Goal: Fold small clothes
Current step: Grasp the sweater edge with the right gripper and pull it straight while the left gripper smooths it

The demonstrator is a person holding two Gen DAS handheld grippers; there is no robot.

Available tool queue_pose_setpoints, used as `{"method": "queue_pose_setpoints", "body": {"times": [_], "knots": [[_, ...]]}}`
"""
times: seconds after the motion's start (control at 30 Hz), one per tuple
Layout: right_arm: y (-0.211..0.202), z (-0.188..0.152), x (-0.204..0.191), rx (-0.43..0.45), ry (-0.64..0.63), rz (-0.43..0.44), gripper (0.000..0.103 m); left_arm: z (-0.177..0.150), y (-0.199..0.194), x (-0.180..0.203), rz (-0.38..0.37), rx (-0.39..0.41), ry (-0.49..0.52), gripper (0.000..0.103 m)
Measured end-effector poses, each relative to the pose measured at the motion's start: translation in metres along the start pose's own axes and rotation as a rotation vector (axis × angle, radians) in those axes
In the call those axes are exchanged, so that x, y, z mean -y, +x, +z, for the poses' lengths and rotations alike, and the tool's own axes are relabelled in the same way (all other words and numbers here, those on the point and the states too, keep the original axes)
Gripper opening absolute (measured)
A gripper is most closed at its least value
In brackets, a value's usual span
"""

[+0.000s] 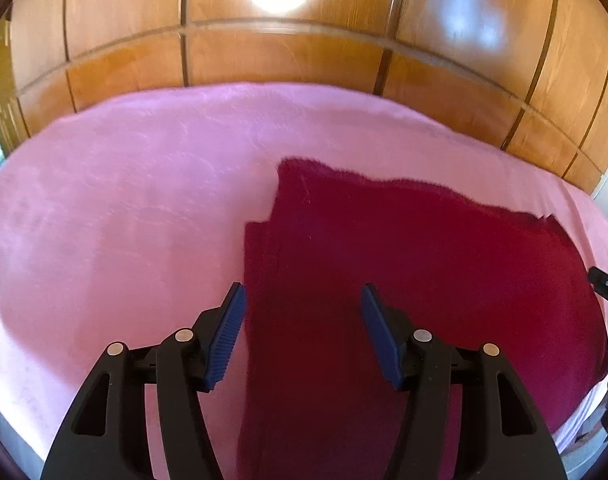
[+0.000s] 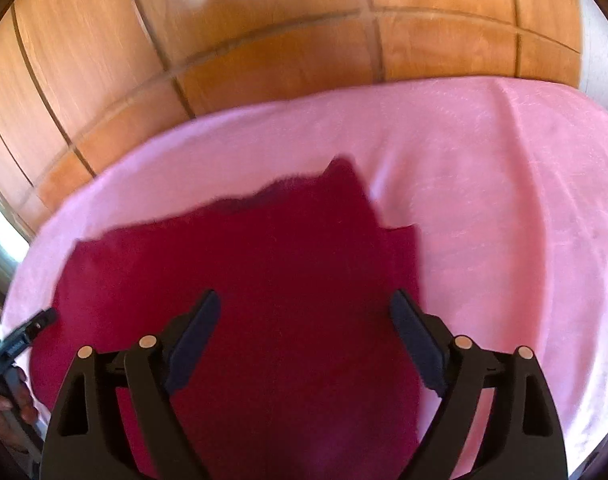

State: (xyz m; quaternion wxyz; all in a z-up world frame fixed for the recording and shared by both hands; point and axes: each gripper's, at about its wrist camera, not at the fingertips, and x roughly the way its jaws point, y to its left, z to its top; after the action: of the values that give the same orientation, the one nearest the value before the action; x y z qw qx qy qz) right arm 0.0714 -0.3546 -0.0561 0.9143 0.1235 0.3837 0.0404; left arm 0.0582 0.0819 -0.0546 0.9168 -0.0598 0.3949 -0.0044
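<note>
A dark red fuzzy cloth (image 1: 424, 260) lies flat on a pink blanket (image 1: 124, 200), with one layer folded over another along its left side. My left gripper (image 1: 303, 292) hovers open over that left edge; its blue pads straddle the edge without pressing it. In the right wrist view the same cloth (image 2: 284, 248) fills the centre. My right gripper (image 2: 306, 296) stands wide open above its right part, with nothing pinched. The tip of the right gripper (image 1: 604, 284) shows at the far right of the left wrist view. The left gripper (image 2: 32, 328), held by a hand, shows at the far left of the right wrist view.
Behind the pink blanket (image 2: 504, 180) rises a panelled wooden wall (image 1: 284, 56), also in the right wrist view (image 2: 264, 60). The blanket's far edge meets it. Bare blanket stretches left of the cloth in the left wrist view and right of it in the other.
</note>
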Motion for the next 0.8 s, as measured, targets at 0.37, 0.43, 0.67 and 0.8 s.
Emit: {"method": "queue_pose_setpoints", "body": {"times": [0.37, 0.43, 0.67, 0.8], "knots": [[0.003, -0.042, 0.052, -0.114, 0.191, 0.219, 0.086, -0.013, -0.027, 0.049, -0.069, 0.018, 0.104, 0.059], [0.001, -0.046, 0.048, -0.122, 0.166, 0.235, 0.086, -0.015, -0.025, 0.060, -0.076, 0.009, 0.134, 0.059], [-0.008, -0.058, 0.051, -0.138, 0.188, 0.289, 0.069, -0.023, -0.012, 0.075, -0.088, -0.031, 0.176, 0.059], [-0.007, -0.058, 0.051, -0.150, 0.192, 0.297, 0.061, -0.022, -0.008, 0.077, -0.090, -0.039, 0.189, 0.059]]}}
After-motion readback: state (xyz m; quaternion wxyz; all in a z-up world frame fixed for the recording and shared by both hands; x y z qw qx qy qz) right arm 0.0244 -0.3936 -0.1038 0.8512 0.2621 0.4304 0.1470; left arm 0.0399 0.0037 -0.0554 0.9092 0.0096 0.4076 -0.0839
